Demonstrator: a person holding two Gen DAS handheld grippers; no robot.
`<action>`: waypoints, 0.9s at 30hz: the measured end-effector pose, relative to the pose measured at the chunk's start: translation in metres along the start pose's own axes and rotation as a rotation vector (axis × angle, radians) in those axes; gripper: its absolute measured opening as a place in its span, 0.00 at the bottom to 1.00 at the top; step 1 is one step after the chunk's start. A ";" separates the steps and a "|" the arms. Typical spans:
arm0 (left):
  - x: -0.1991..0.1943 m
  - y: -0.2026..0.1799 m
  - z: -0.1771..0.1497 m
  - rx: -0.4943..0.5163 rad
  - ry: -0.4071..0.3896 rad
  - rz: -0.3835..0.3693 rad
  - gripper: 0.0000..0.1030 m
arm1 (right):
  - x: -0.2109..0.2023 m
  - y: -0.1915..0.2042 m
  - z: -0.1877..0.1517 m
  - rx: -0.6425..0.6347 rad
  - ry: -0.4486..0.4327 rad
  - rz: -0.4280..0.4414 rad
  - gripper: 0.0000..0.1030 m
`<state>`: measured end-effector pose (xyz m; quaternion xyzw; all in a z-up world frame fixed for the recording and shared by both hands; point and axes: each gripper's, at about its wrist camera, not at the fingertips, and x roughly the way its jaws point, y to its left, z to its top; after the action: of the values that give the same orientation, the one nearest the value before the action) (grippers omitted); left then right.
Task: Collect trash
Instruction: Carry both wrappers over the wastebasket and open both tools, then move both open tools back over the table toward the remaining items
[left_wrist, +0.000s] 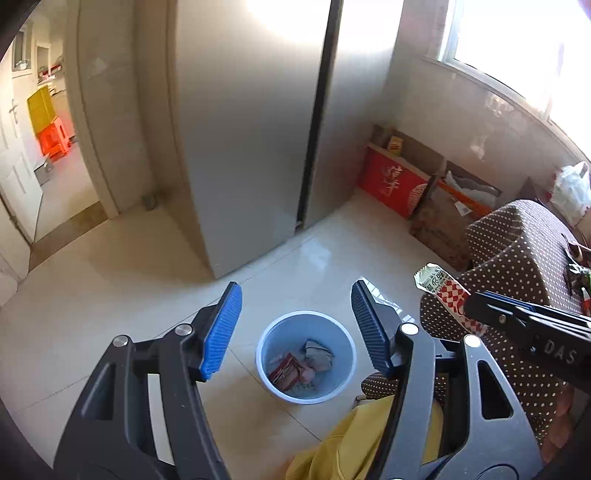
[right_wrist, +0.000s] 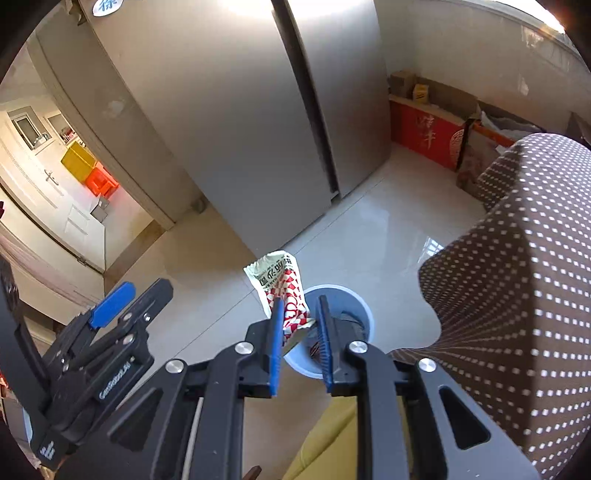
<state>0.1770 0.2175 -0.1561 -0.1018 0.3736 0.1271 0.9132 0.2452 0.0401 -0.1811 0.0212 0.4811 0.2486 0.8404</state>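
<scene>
While above the bin (left_wrist: 306, 356): both grippers
Left gripper (left_wrist: 296, 330): jaws released, nothing between
Right gripper (right_wrist: 300, 341): jaws grasping wrapper (right_wrist: 282, 288)

Pale tiled floor (left_wrist: 110, 295): blue bin (left_wrist: 266, 369) centre; refrigerator (left_wrist: 240, 129) behind; red box (left_wrist: 391, 181) along far wall.

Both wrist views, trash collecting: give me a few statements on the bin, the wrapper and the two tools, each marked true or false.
1. The blue bin stands on the floor and already holds trash. True.
2. The left tool grips a wrapper. False: it is open with nothing between its pads.
3. The right tool holds the red-and-white wrapper. True.
4. The bin lies tipped on its side. False: it stands upright.
5. The dotted cloth hangs on the right of the right wrist view. True.
</scene>
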 end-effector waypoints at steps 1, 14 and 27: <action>-0.001 0.003 0.000 -0.005 -0.002 0.006 0.59 | 0.004 0.001 0.001 0.006 0.005 0.001 0.19; -0.013 0.000 -0.001 0.002 -0.018 0.015 0.60 | -0.003 0.000 -0.008 0.000 -0.017 -0.018 0.60; -0.033 -0.052 0.003 0.075 -0.053 -0.063 0.64 | -0.066 -0.036 -0.020 0.064 -0.120 -0.032 0.60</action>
<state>0.1728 0.1642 -0.1258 -0.0757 0.3503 0.0867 0.9295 0.2164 -0.0240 -0.1491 0.0555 0.4378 0.2179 0.8705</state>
